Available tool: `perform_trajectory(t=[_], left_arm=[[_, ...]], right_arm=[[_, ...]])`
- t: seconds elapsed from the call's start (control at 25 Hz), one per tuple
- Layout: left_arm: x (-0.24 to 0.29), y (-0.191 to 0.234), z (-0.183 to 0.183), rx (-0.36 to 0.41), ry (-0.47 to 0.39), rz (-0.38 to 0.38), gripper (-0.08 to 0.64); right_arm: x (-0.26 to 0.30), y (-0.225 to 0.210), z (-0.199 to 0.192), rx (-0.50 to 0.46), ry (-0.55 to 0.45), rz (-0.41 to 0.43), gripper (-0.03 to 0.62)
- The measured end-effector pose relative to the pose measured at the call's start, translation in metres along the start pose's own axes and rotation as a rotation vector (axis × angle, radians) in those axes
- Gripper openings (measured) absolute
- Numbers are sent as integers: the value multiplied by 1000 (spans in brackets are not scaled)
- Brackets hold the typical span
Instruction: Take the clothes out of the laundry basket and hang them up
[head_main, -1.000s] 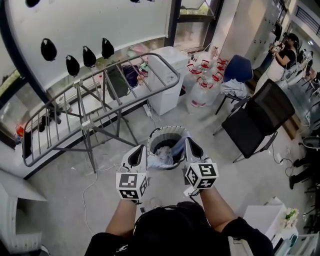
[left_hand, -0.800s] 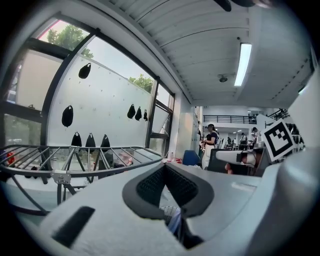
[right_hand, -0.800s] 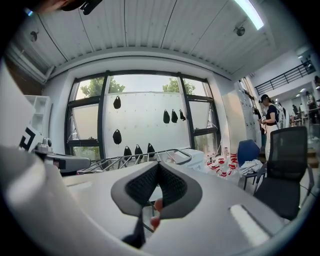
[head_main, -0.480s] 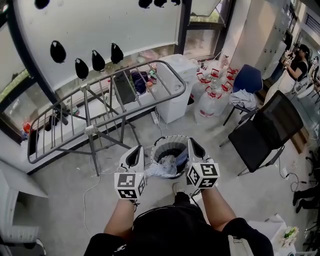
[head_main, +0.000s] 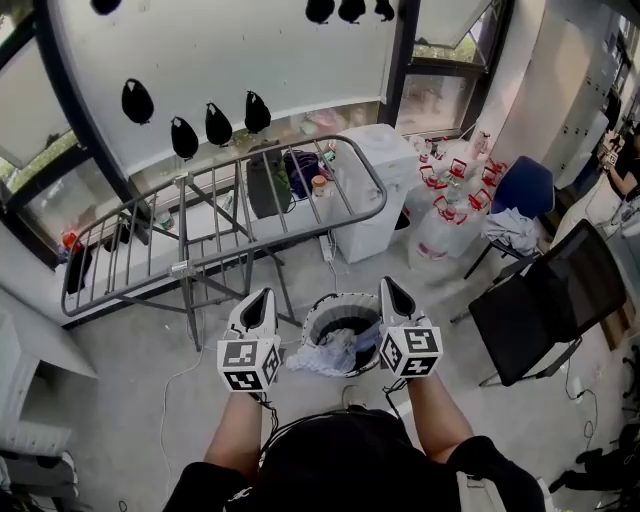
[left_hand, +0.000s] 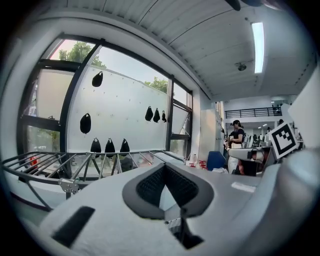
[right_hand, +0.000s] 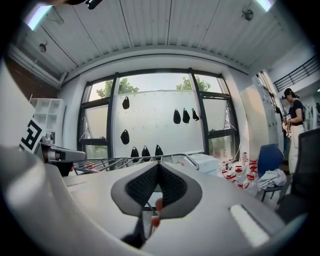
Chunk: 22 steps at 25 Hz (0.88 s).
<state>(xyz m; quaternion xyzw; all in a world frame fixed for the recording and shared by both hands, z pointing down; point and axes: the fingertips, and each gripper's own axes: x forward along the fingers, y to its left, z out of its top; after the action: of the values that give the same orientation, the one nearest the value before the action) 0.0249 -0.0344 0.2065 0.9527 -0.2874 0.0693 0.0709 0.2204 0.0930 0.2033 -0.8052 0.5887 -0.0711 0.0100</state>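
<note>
1. Two tools, left gripper (head_main: 264, 298) and right gripper (head_main: 388, 288), jaws pressed together, nothing pinched.
2. Flanking the laundry basket (head_main: 316, 309), one per side.
3. Clothes (head_main: 333, 351) bunched inside the basket, spilling over its near rim, between both grippers.
4. Drying rack (head_main: 250, 200) standing just beyond the basket, apart from both grippers.

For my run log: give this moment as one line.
left claw: shut, empty | right claw: shut, empty | clothes: in basket | rack: beyond basket
</note>
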Motion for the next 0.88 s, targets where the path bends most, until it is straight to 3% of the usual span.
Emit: perform_trajectory(t=[0.28, 0.4, 0.44, 0.48, 0.88], left_arm=[[22, -6, -6, 61, 14, 21, 6], [26, 2, -16, 36, 40, 2, -3], [28, 4, -22, 23, 63, -16, 172], [29, 7, -29, 15, 87, -27, 331], [30, 37, -82, 35, 242, 58, 313]], right_arm=[[35, -11, -14, -55, 30, 128, 14], [52, -14, -28, -105, 75, 188, 13], [56, -14, -33, -111, 95, 215, 131], [60, -14, -38, -112, 115, 238, 197], [78, -23, -114, -159, 327, 340, 212]])
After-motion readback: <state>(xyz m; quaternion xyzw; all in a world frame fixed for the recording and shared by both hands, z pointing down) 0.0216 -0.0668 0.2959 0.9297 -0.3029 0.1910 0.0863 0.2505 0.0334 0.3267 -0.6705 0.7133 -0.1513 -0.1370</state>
